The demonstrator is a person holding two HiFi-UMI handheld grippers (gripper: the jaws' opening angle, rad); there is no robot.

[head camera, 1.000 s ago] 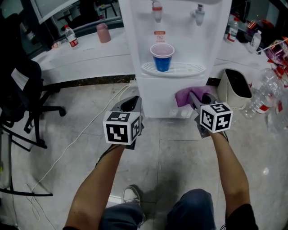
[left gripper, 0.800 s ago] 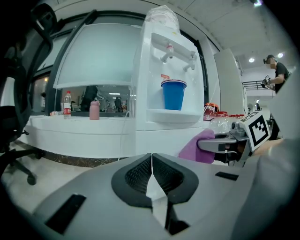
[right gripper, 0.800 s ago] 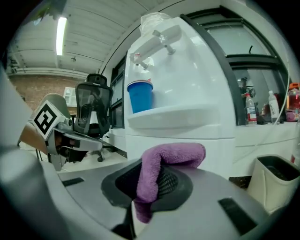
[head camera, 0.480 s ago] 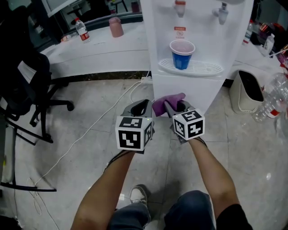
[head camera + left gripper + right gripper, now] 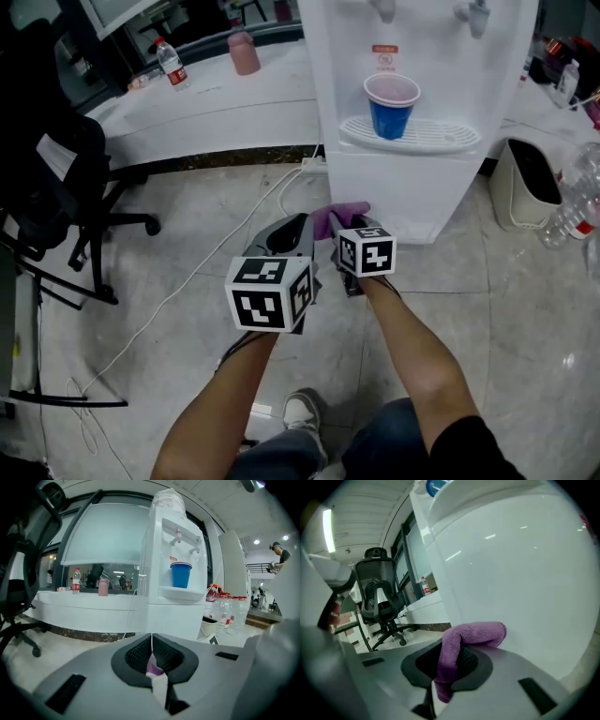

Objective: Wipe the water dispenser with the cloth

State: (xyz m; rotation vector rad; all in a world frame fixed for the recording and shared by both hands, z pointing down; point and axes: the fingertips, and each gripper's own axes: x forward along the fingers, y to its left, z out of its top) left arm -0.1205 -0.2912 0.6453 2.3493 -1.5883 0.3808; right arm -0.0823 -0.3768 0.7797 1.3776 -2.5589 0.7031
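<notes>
Clamping the cloth in the right gripper, jaws shut on a fold of it, leaving one end dangling below the pads and the other bulging forward. Pushing that bulge up to the white lower panel of the dispenser; looking like contact in the right gripper view, though not certain. Keeping the left gripper closed as well, pads meeting along a thin seam and apparently holding nothing. Showing only a sliver of purple low behind those pads, probably the cloth seen beyond rather than gripped. Hovering, in the head view, with the left gripper just beside the right gripper and close to the cloth.

Having travelled leftward over the last second: starting on the right part of the dispenser lower front, crossing it, and now arriving at its left front corner, low near the floor. Suggesting one pass along the bottom of the front is about done. Leaving the upper front, the tray, the taps and the sides yet to be wiped, judging by where the cloth sits. Calling next for either rounding the corner onto the left side or lifting for a higher pass. Needing care, higher up, not to knock the cup standing on the tray.
</notes>
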